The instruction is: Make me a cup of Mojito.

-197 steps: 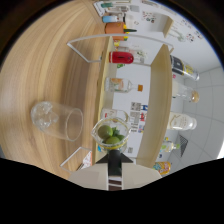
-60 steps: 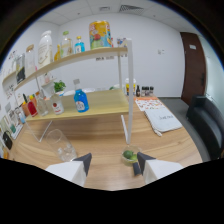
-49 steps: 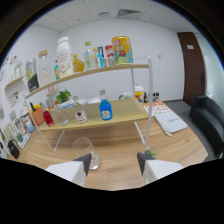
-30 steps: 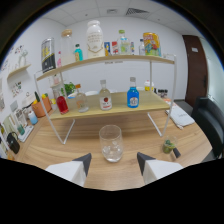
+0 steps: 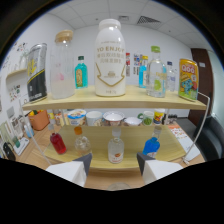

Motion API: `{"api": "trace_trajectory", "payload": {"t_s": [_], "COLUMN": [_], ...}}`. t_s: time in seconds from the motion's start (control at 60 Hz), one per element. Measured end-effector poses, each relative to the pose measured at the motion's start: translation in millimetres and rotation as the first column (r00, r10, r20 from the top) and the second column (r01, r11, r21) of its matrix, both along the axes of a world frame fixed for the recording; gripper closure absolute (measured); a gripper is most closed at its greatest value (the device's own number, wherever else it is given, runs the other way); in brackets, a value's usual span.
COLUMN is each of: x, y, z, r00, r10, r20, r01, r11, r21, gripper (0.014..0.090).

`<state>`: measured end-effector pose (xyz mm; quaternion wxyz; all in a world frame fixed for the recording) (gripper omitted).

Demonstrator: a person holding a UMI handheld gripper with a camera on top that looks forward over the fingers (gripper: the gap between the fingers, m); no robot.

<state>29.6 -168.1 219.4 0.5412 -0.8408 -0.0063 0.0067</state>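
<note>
- The gripper (image 5: pixel 114 167) is spread, with nothing between its fingers.
- A two-level wooden shelf (image 5: pixel 125 104) stands just ahead.
- Upper level: a large white bottle (image 5: pixel 110 58) at the centre, a clear jar (image 5: pixel 62 66) to its left, a yellow can (image 5: pixel 188 79) at far right.
- Lower level: a clear bottle (image 5: pixel 116 147) stands just beyond the fingers, a red bottle (image 5: pixel 57 143) to its left, a blue bottle (image 5: pixel 151 145) to its right.

White bottle (image 5: pixel 110 57) with pale lettering; teal bottle (image 5: pixel 81 73); yellow can (image 5: pixel 188 79); red bottle (image 5: pixel 58 143); blue bottle (image 5: pixel 150 145); pale wood shelf (image 5: pixel 130 103).
</note>
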Motion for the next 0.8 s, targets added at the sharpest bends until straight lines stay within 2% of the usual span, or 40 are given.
{"api": "trace_trajectory", "payload": {"t_s": [0.1, 0.233, 0.367, 0.45, 0.733, 0.8], "x": [1, 2, 5, 6, 8, 11], "y": [25, 47, 58, 60, 54, 46], "z": [-11, -30, -40, -45, -41, -28], "r00": [1.000, 0.999, 0.999, 0.999, 0.999, 1.000], "r10": [-0.001, -0.004, -0.013, -0.023, -0.034, -0.028], "r20": [0.014, 0.032, 0.042, 0.033, -0.007, -0.014], "r01": [0.001, 0.005, 0.015, 0.025, 0.033, 0.027], "r11": [1.000, 0.999, 0.998, 0.997, 0.996, 0.997], "r21": [-0.018, -0.050, -0.065, -0.076, -0.086, -0.066], "gripper": [0.0254, 0.0357, 0.0529, 0.0669, 0.0696, 0.0698]}}
